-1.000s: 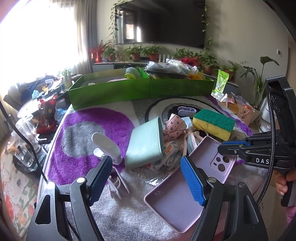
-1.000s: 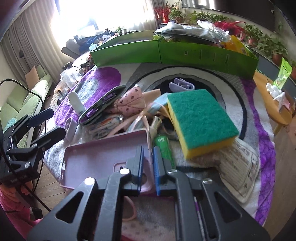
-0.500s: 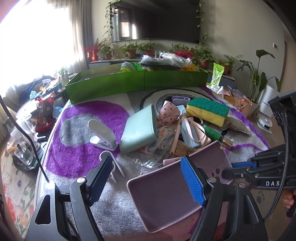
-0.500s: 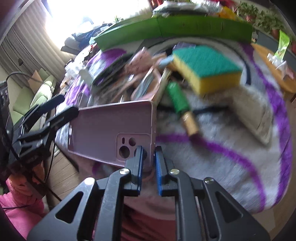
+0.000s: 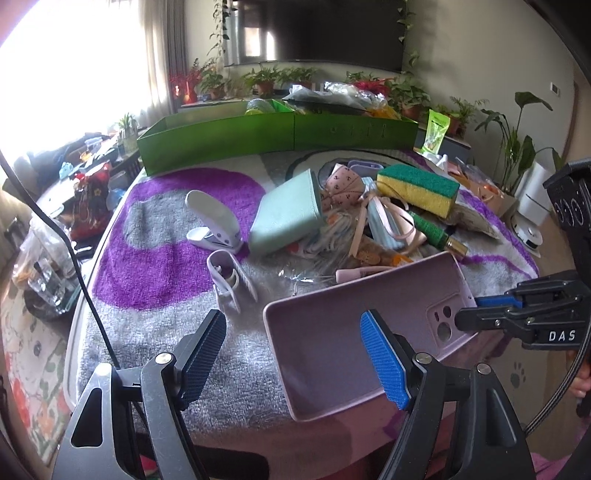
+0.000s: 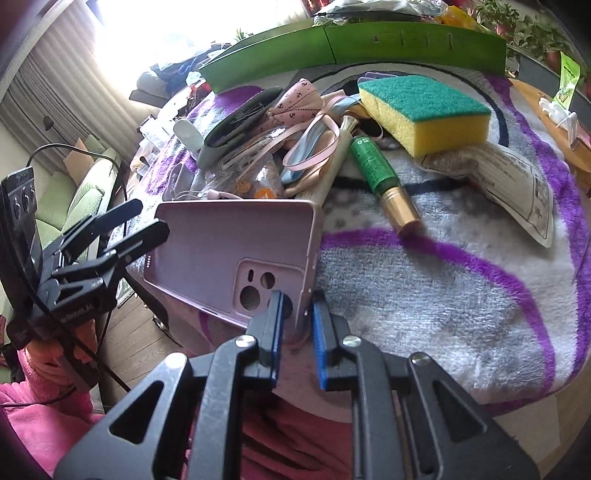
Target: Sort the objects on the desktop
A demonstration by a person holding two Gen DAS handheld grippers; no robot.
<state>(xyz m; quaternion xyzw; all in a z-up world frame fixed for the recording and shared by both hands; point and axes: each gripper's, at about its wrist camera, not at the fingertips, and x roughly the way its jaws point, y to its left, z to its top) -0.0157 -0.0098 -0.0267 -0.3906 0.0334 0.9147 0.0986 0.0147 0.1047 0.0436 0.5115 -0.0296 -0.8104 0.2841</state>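
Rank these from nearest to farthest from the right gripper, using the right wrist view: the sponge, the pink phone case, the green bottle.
1. pink phone case: its edge lies between the right gripper's jaws.
2. green bottle: mid-rug, beyond.
3. sponge: farthest back.

Bright curtained window (image 5: 74,74) upper left — glare; dark TV (image 5: 317,29) on beige wall top centre; potted plants (image 5: 280,79) beneath.

A purple and grey rug (image 5: 166,229) covers the counter. On it lie a sponge (image 6: 424,107), green box (image 5: 280,136) and hole punch (image 5: 212,225)
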